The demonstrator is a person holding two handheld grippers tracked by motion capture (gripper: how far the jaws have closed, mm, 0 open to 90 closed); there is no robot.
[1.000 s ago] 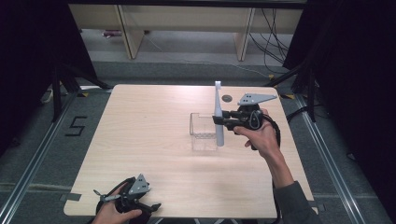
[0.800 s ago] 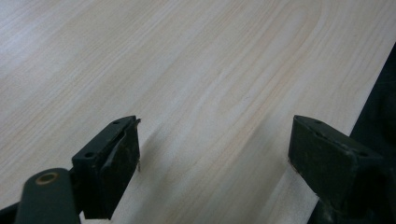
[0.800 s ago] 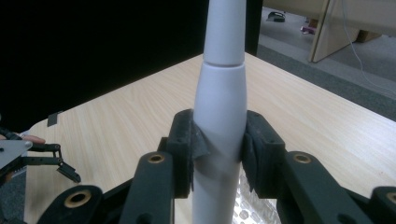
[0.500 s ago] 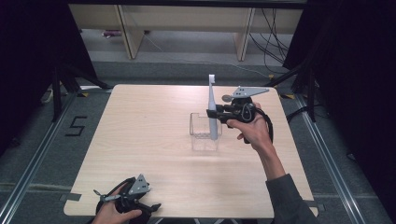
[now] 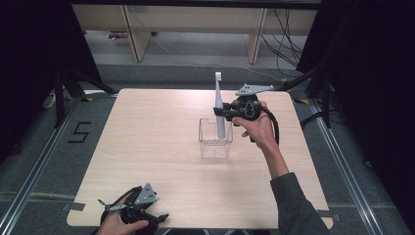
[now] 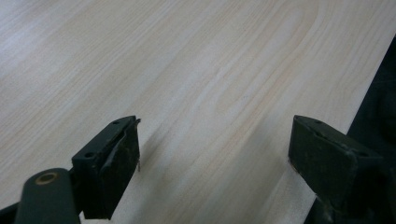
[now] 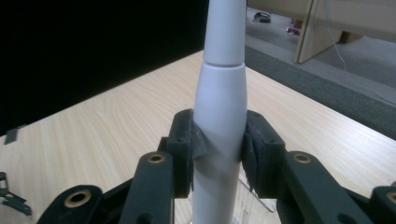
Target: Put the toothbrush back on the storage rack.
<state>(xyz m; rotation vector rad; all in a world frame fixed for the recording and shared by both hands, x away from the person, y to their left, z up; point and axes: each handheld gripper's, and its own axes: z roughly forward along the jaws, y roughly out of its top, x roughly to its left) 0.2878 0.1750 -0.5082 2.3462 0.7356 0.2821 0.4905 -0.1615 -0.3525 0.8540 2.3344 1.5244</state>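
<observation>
Scene: a pale wooden counter [image 5: 161, 147] seen from above, with a person's forearms coming in from the near edge, each hand carrying a hand-held gripper.
Right hand-held gripper [image 5: 221, 112]: held above the far right part of the counter, jaws pointing sideways toward the left of the high view, a grey three-cornered plate on top and a black cable looping down beside the wrist.
Right hand-held gripper, state: clamped on an electric toothbrush; in the right gripper view both black pads [image 7: 186, 140] press on either side of the white handle.
Electric toothbrush [image 5: 220, 110]: white, standing upright between the right jaws, its narrow brush head well above the gripper and its lower end reaching down below the gripper into the container.
Toothbrush up close [image 7: 220, 116]: the thick handle sits squarely in the grip, and a seam just above the jaws marks where the slimmer neck begins.
Clear plastic container [image 5: 215, 142]: a small open-topped transparent box on the counter, directly beneath the right hand-held gripper; whether the toothbrush touches its floor cannot be told.
Left hand-held gripper [image 5: 131, 209]: low at the near left edge of the counter, well apart from the right one, held in the person's left hand.
Left hand-held gripper, state: jaws spread wide with nothing between them; bare wood grain lies ahead of the two black pads [image 6: 116, 158].
Beyond the right hand-held gripper: grey floor, pale shelving legs and trailing cables.
</observation>
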